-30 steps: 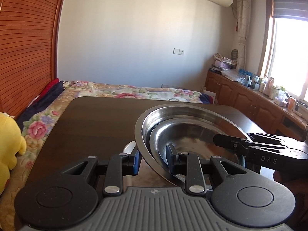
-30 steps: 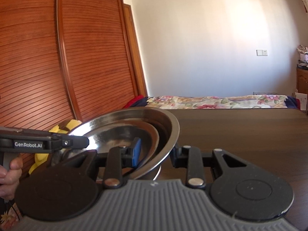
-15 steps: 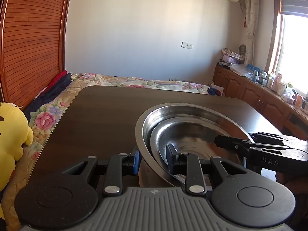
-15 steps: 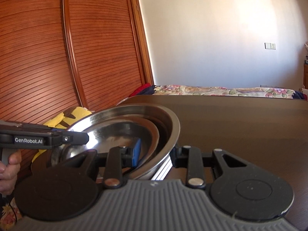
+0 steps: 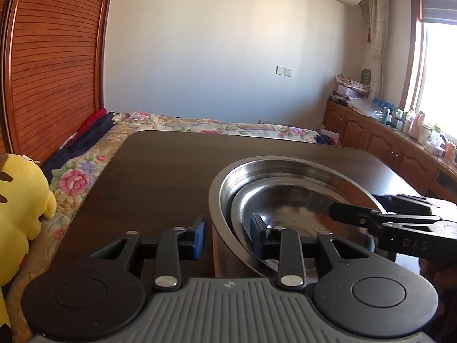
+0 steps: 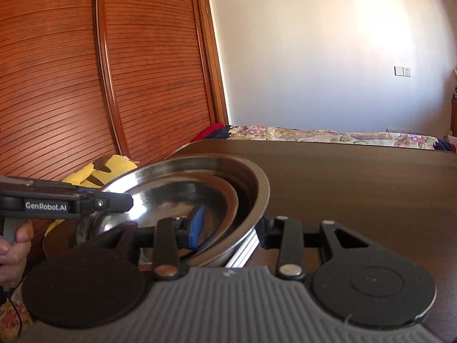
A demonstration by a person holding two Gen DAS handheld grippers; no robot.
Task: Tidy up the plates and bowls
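A large steel bowl [image 5: 288, 168] with a smaller steel bowl [image 5: 285, 200] nested inside sits low over the dark wooden table [image 5: 171, 171]. My left gripper [image 5: 228, 234] straddles the large bowl's left rim, one finger outside and one inside, with a gap at the outer pad. My right gripper [image 6: 228, 228] straddles the opposite rim of the large bowl [image 6: 251, 183] the same way, its blue pad inside near the smaller bowl [image 6: 182, 197]. Each gripper shows in the other's view. What is under the bowls is hidden.
A yellow plush toy [image 5: 20, 200] lies at the table's left edge on a floral bedspread [image 5: 200, 125]. A slatted wooden wardrobe [image 6: 85, 85] stands to the left. Cabinets with bottles [image 5: 400, 137] line the right wall under the window.
Both grippers and the nested bowls have come down toward the table. The left gripper's fingers have spread apart, leaving a gap at the outer pad.
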